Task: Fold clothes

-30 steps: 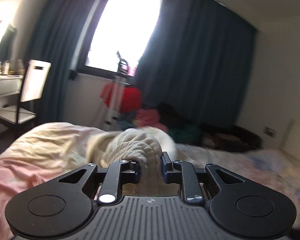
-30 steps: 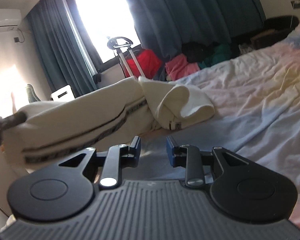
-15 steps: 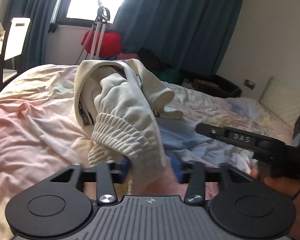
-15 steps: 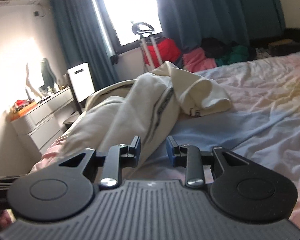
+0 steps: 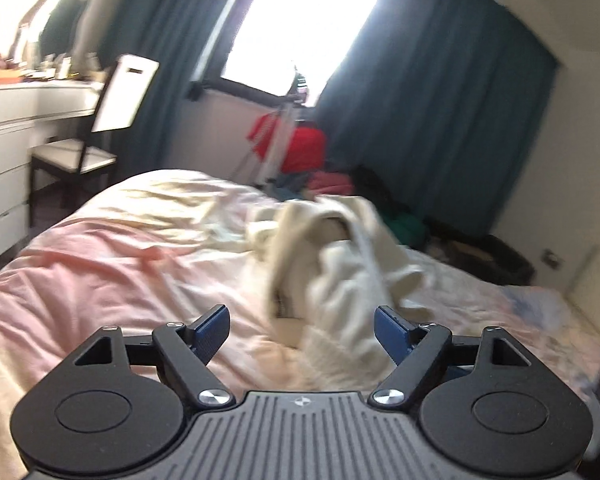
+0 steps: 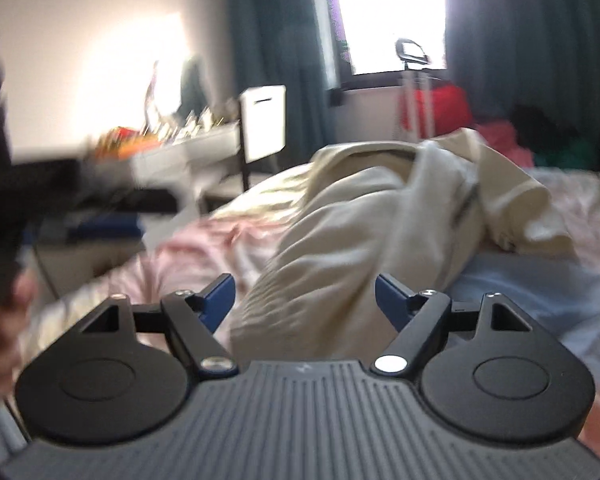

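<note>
Both jaws have just been opening: the left gripper (image 5: 302, 330) and right gripper (image 6: 305, 298) stand wide, pads clear of the crumpled cream knit sweatshirt (image 5: 340, 264) lying between them on the pink-and-blue bedsheet (image 5: 100, 264).

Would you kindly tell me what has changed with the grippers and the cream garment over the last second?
The left gripper has just been opening and let go of the ribbed cuff it pinched; the cream garment now lies heaped on the bed. The right gripper has also just been opening, garment fabric lying unpinched between its jaws. The garment remains unfolded.
</note>
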Demonstrator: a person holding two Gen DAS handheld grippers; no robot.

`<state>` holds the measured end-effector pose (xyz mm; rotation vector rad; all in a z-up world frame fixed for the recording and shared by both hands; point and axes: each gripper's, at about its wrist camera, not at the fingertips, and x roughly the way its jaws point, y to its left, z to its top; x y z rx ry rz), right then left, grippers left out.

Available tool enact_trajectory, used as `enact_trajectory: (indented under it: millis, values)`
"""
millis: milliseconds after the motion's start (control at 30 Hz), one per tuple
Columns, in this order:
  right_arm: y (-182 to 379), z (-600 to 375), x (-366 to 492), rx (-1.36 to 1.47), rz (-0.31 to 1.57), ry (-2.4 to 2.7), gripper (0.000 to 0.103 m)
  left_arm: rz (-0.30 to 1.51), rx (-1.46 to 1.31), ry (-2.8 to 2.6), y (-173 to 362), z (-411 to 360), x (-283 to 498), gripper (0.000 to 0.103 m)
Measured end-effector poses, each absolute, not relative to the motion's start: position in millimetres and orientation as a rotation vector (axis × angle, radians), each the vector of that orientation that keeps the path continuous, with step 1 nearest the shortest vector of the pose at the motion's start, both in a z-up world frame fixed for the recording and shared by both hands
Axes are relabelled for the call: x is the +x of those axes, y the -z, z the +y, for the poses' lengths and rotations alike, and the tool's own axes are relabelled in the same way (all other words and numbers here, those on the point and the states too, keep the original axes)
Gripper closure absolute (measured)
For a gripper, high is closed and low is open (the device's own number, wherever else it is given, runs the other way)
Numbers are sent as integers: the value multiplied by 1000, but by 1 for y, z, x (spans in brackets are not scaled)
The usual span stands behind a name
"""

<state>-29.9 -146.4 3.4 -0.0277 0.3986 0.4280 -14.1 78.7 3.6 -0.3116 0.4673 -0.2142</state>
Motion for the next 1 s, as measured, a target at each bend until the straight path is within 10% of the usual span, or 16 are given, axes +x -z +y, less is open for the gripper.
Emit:
enact_trajectory:
  millis: [200,667,1000]
  values:
    - [21,-117,-14,-265,467,-389,36,510,-332,155,12,87,6,22]
    - [-18,-273,-13,275,463,110,74,579,-332,192,40,63,15,22]
    - [14,-328,-5,570,540,114,74,657,-162,311,84,-13,81,21]
